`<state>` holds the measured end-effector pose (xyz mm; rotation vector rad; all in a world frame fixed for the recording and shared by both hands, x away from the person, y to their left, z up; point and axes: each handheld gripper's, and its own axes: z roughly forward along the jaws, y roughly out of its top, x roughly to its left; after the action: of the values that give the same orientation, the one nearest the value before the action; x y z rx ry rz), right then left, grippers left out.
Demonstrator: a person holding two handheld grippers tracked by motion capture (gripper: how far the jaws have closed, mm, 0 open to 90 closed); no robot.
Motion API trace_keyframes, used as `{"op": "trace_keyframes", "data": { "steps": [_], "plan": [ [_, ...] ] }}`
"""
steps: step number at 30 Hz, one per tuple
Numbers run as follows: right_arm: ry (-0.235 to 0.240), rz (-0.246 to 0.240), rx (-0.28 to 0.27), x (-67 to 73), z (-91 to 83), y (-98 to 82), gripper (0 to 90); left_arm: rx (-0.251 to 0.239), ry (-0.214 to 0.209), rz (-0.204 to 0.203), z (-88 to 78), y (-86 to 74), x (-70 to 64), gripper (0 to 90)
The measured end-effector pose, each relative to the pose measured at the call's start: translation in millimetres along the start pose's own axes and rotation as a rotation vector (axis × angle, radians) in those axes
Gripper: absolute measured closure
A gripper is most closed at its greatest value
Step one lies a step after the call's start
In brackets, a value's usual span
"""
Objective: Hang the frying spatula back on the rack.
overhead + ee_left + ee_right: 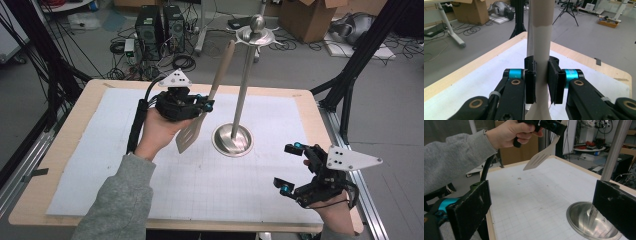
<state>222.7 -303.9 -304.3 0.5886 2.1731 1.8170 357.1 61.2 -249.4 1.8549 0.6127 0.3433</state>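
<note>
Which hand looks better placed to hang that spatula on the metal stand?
Left, probably. The left gripper already clamps the spatula beside the stand; the right gripper is open, empty and lower down.

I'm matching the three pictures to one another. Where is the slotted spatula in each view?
High view: the spatula is at centre left, tilted, held by the left tool.
Left gripper view: its handle rises up the middle between that tool's jaws.
Right gripper view: its slotted blade is at upper centre, below the hand.
Shared landmark: the metal stand.
</note>
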Motion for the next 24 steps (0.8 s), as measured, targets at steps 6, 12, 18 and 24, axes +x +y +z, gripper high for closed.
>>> {"op": "trace_keyframes", "data": {
  "steps": [6,12,18,24],
  "plan": [
    [0.003,0.003,-0.001,-0.1,-0.4,0.0,0.8,-0.006,0.008,0.008,5.7,0.3,-2.0,77.8],
    [0.004,0.003,0.001,-0.6,0.7,-0.6,0.8,0.003,0.022,0.013,11.3,0.7,-2.2,77.8],
    [0.005,0.003,0.000,-0.6,0.8,-0.6,0.8,0.007,0.033,0.018,16.4,0.9,-2.6,77.8],
    [0.005,0.002,0.001,-0.6,0.8,-0.6,0.8,0.010,0.040,0.018,21.0,1.7,-3.2,77.8]
  ]
}}
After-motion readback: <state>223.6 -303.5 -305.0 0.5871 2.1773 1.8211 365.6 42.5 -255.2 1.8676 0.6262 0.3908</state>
